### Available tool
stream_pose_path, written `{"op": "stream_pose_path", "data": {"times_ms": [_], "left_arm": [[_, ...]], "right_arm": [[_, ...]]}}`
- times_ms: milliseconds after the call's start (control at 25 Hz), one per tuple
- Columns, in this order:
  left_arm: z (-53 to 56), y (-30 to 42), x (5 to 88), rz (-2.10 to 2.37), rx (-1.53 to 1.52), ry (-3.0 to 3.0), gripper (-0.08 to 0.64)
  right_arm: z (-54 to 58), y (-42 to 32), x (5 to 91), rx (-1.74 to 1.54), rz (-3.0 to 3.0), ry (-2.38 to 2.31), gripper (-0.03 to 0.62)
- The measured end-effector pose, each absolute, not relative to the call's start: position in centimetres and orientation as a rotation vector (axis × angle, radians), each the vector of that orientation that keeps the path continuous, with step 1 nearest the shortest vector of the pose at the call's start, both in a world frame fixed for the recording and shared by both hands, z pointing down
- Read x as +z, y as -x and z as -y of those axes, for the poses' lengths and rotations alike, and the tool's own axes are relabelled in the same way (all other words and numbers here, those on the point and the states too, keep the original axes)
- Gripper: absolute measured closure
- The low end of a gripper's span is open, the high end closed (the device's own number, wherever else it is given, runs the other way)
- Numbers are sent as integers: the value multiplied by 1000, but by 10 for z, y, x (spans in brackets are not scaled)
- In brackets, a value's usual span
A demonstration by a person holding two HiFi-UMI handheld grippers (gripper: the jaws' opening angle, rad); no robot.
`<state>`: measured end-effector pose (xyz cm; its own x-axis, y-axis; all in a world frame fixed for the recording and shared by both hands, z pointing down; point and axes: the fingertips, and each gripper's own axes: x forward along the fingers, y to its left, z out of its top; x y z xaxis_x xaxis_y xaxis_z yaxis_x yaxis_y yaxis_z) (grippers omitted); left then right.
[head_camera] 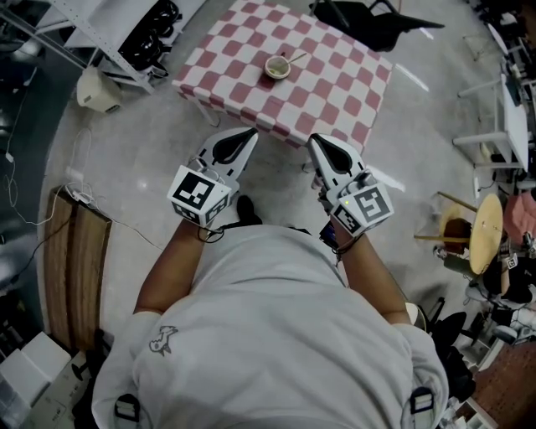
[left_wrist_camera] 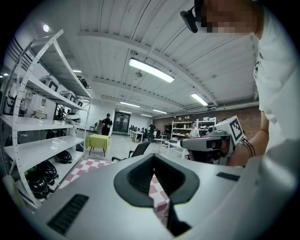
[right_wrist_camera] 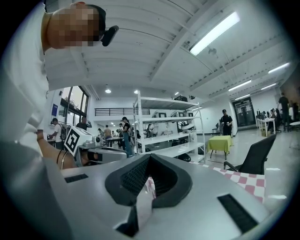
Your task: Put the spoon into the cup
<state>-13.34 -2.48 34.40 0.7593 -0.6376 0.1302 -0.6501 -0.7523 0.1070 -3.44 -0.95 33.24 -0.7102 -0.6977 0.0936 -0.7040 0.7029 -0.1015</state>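
A small cup [head_camera: 277,67] stands on the red-and-white checked table [head_camera: 335,92], near its middle. A thin spoon handle [head_camera: 297,57] sticks out over the cup's right rim; the bowl end is hidden inside. Both grippers hang short of the table's near edge, close to my body. The left gripper [head_camera: 250,133] [left_wrist_camera: 153,161] is shut with nothing between its jaws. The right gripper [head_camera: 312,139] [right_wrist_camera: 149,161] is shut and empty too. Each gripper view looks level across the room, with only a sliver of checked cloth showing; the cup is out of sight there.
A white shelving rack [head_camera: 138,33] stands left of the table, and a black chair [head_camera: 368,21] sits behind it. A wooden bench [head_camera: 71,268] lies on the floor at left. A round wooden stool [head_camera: 486,235] and clutter fill the right side.
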Motion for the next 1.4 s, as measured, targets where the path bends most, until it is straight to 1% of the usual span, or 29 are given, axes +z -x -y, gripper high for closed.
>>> {"op": "stream_pose_path", "data": {"times_ms": [160,360,720,1040,1400], "left_arm": [[-1,106,342,1029,95,-2815,546],[-35,71,353,1081,131,-2798,546],[-112,9,347,1158,139,-2786,546],[-162,-20,347,1171,144,-2782,546],[-188,-34,341,1177,126,-2800,546]], "right_arm": [[-13,13,337,216,2873,-1137,560],[-49,-14,346,231,2900,-1074,560],[-123,-73,342,210,2931,-980,560],[-173,-101,343,214,2950,-942,560],[-199,-112,335,184,2974,-911,560]]}}
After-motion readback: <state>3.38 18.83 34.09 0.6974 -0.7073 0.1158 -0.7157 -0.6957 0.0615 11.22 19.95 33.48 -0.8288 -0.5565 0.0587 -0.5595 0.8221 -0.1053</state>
